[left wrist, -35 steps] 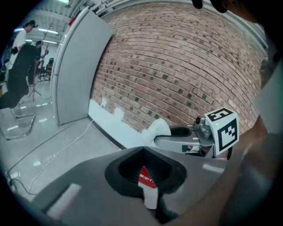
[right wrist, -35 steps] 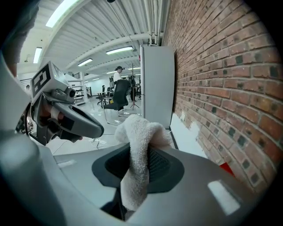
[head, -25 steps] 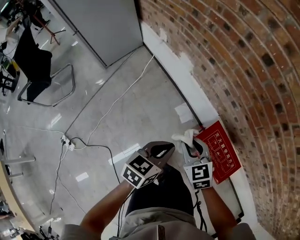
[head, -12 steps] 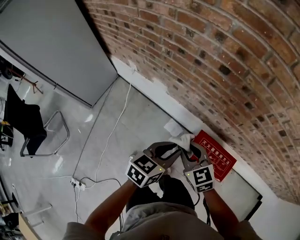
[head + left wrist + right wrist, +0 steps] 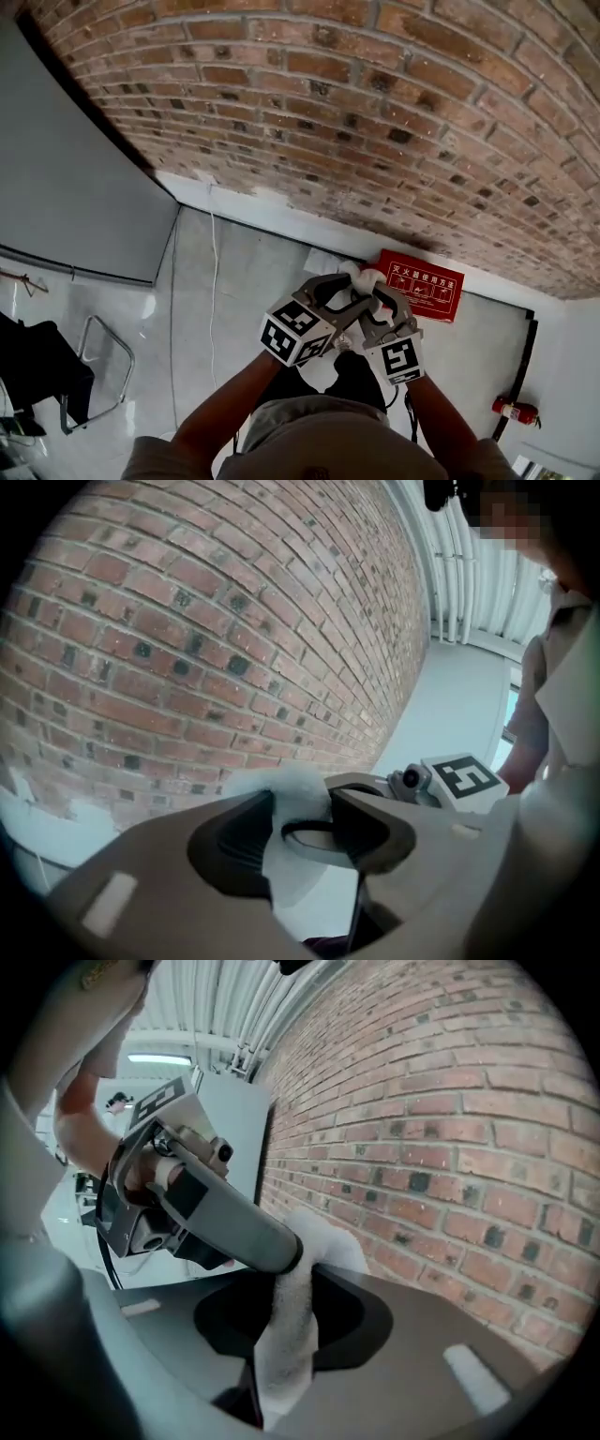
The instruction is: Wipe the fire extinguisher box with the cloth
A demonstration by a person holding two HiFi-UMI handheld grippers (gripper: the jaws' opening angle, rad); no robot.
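Brick wall (image 5: 375, 112) up ahead, grey floor (image 5: 253, 272) below. Left gripper (image 5: 302, 808) is clamped on the white cloth (image 5: 291, 1354). Right gripper (image 5: 295, 1297) jaws have just been opening and now stand wide, with the cloth hanging loose between them. Red fire extinguisher box (image 5: 419, 284) sits at 1 o'clock against the wall.

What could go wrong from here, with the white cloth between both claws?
1. The right claw has just been opening with the cloth between its jaws; only the left claw pinches it, so it may slip and fall.
2. The claws are crowded together and could knock each other.
3. The fire extinguisher box lies low against the brick wall, which a claw might scrape.
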